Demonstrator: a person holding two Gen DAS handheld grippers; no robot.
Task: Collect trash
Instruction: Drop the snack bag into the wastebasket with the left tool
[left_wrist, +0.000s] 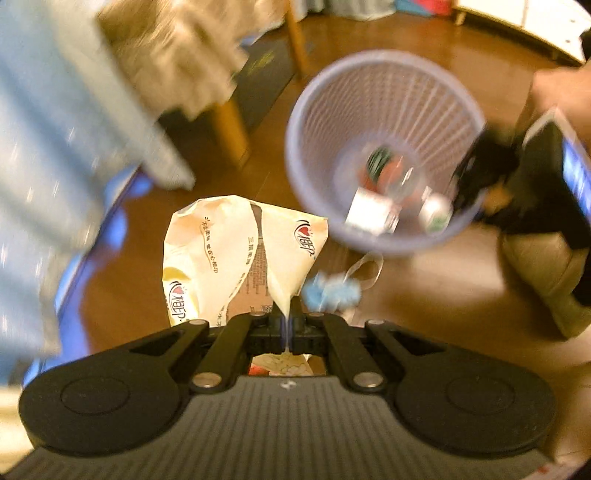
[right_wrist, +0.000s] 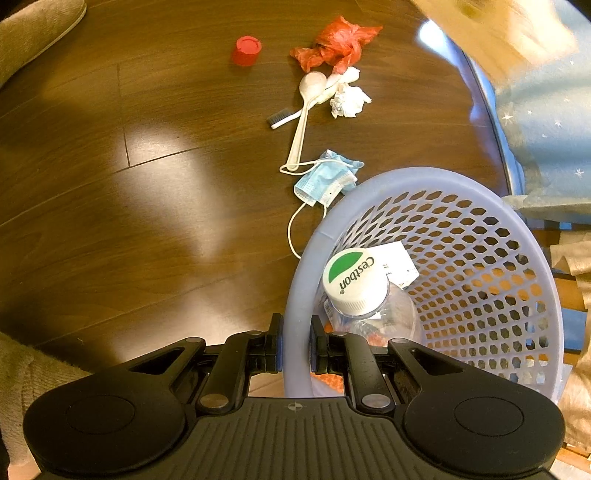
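Note:
My left gripper (left_wrist: 286, 325) is shut on a crumpled cream tissue-pack wrapper (left_wrist: 229, 258) with printed writing, held above the wooden floor to the left of the lilac mesh basket (left_wrist: 306, 110). The basket holds a clear bottle with a white cap (left_wrist: 436, 210) and paper. My right gripper (right_wrist: 295, 343) is shut on the basket's rim (right_wrist: 295, 295). In the right wrist view the capped bottle (right_wrist: 354, 284) and a receipt lie inside the basket. On the floor lie a blue face mask (right_wrist: 325, 181), a white spoon (right_wrist: 303, 114), a toothbrush (right_wrist: 282, 118), crumpled tissue (right_wrist: 349, 99), a red plastic bag (right_wrist: 336, 44) and a red cap (right_wrist: 246, 50).
A blue starry cloth (right_wrist: 546, 122) hangs at the right and wooden chair legs (left_wrist: 231, 129) stand nearby. A beige slipper (right_wrist: 33, 29) lies at the far left. A blue mask (left_wrist: 332, 291) lies on the floor by the wrapper. A person's arm (left_wrist: 561, 96) holds the right gripper's device.

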